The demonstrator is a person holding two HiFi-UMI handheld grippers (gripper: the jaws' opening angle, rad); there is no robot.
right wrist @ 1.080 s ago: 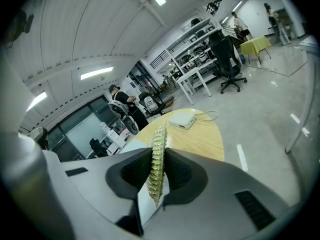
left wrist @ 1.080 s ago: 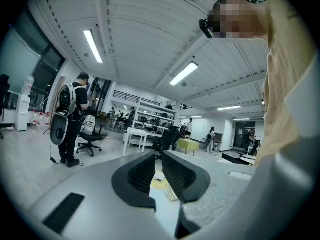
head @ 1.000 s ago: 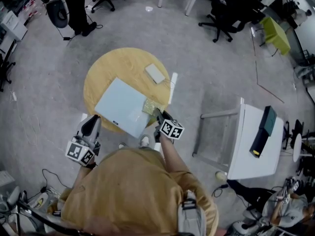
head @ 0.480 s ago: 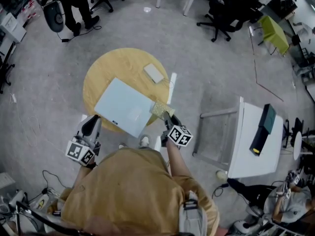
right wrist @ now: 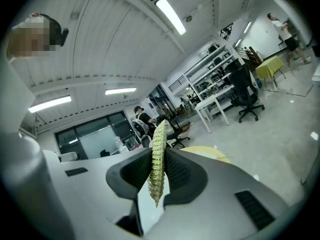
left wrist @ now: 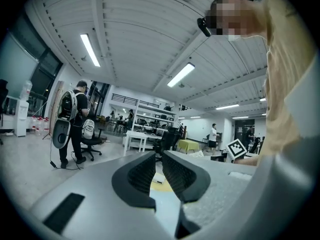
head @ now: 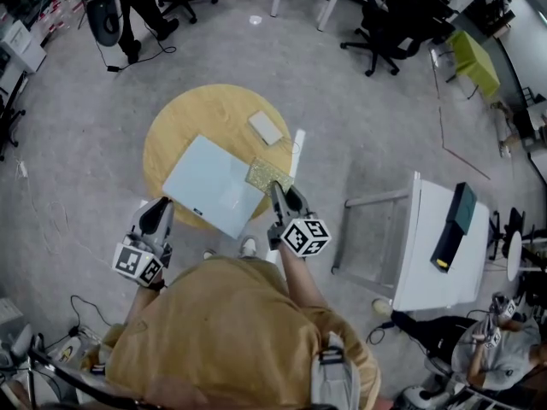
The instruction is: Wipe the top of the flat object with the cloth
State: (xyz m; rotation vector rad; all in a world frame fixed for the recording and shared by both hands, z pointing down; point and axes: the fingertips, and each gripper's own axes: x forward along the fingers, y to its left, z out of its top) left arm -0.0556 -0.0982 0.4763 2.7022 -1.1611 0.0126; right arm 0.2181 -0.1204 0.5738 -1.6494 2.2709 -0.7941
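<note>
Yellow cloth, edge-on in right gripper

Grey speckled concrete floor lay all around, round yellow wooden table stood central, white rectangular table at right, black wheeled office chairs beyond — long fluorescent ceiling tubes glowed overhead.

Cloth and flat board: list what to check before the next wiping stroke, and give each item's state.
1. Cloth clamped between the right gripper's jaws: ok.
2. Cloth pressed on the flat board: cannot tell; it sits at the board's right edge, contact unclear.
3. Board lying flat on the round table: ok.
4. Left gripper off the board, nothing between its jaws: ok.
5. Small white block apart from the board: ok.
</note>
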